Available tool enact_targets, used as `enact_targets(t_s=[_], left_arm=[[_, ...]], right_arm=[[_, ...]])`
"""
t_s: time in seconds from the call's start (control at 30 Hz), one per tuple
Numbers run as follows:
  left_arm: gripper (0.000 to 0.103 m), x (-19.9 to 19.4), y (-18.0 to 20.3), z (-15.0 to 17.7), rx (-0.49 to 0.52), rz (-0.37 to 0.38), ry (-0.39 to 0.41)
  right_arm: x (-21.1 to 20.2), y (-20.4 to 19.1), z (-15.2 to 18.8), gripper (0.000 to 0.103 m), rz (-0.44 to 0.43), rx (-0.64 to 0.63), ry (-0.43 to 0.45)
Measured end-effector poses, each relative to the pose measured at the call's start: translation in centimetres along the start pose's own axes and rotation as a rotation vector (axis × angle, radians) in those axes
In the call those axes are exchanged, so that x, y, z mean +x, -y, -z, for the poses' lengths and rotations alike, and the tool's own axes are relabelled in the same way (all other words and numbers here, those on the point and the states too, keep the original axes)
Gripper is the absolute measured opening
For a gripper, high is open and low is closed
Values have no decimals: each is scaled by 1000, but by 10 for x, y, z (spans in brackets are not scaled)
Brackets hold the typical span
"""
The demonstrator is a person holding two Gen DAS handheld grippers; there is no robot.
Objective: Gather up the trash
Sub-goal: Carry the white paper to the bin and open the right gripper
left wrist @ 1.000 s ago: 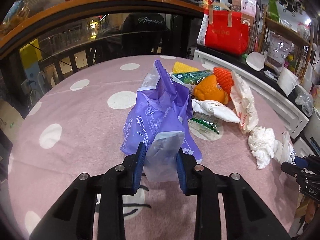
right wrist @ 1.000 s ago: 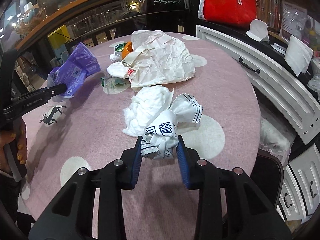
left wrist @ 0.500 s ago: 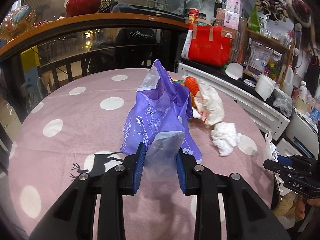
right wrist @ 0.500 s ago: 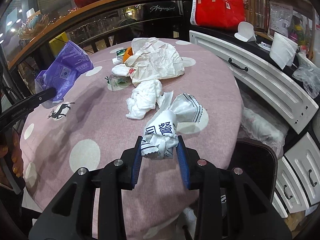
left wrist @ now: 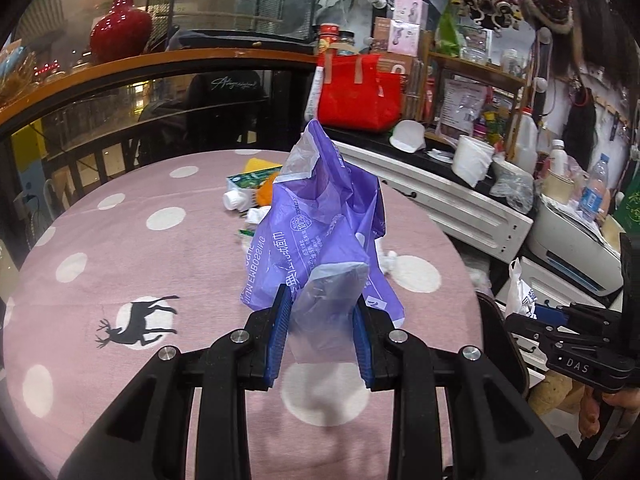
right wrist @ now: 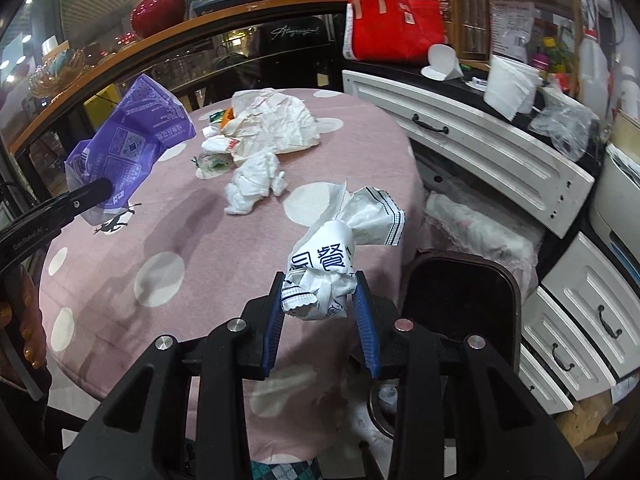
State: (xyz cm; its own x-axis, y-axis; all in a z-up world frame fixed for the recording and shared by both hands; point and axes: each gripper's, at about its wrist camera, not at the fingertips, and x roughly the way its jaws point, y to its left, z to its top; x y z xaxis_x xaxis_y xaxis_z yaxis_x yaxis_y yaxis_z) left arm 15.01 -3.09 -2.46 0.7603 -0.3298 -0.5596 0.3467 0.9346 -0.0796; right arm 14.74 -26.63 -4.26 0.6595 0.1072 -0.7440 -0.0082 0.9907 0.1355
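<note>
Left gripper [left wrist: 322, 336], seen along its own fingers: jaws drawn in close on the lower end of a crumpled purple plastic bag [left wrist: 320, 236], which stands up and away from the blue pads, clear of the pink dotted tablecloth [left wrist: 120, 248] below; beyond the bag's far side lie the remaining scraps — a green-and-white packet [left wrist: 251, 179] and a small white bottle cap [left wrist: 233, 200] just beside it; off to the gripper's right, the other tool's black frame is visible at the table's edge.

Right gripper [right wrist: 319, 312], seen along its own fingers: jaws narrowed onto a crumpled white wrapper [right wrist: 332, 268] printed with blue characters, its loose end fanning up and to the right of the pads; the wrapper is held off the cloth, near the table's rim; directly right of and below the fingers stands a dark open bin [right wrist: 460, 296]; ahead of the fingers, on the cloth, a wadded white tissue [right wrist: 254, 184], and farther ahead a large crumpled white paper bag [right wrist: 276, 124]; far left of the fingers — the purple bag, aloft in the left tool.
</note>
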Motion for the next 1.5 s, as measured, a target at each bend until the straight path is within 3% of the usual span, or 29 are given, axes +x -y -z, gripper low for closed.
enact_targets(t_s=[0.33, 0.57, 0.9, 1.23, 1.33, 1.43, 1.5], left_arm=[[29, -1, 40, 4, 32, 81, -3], [29, 1, 64, 7, 54, 135, -14], [29, 7, 85, 9, 84, 177, -30], [29, 13, 106, 12, 116, 218, -47], [29, 16, 113, 13, 127, 233, -54], [29, 20, 121, 14, 140, 249, -67], [29, 23, 125, 15, 149, 258, -78]], right_arm=[[-16, 40, 13, 34, 81, 94, 16], [-5, 68, 20, 34, 151, 148, -14], [32, 112, 39, 34, 189, 263, -119], [77, 151, 74, 35, 222, 395, -278], [82, 157, 80, 42, 215, 435, -296], [81, 158, 81, 75, 243, 444, -289], [77, 158, 79, 76, 258, 443, -274]])
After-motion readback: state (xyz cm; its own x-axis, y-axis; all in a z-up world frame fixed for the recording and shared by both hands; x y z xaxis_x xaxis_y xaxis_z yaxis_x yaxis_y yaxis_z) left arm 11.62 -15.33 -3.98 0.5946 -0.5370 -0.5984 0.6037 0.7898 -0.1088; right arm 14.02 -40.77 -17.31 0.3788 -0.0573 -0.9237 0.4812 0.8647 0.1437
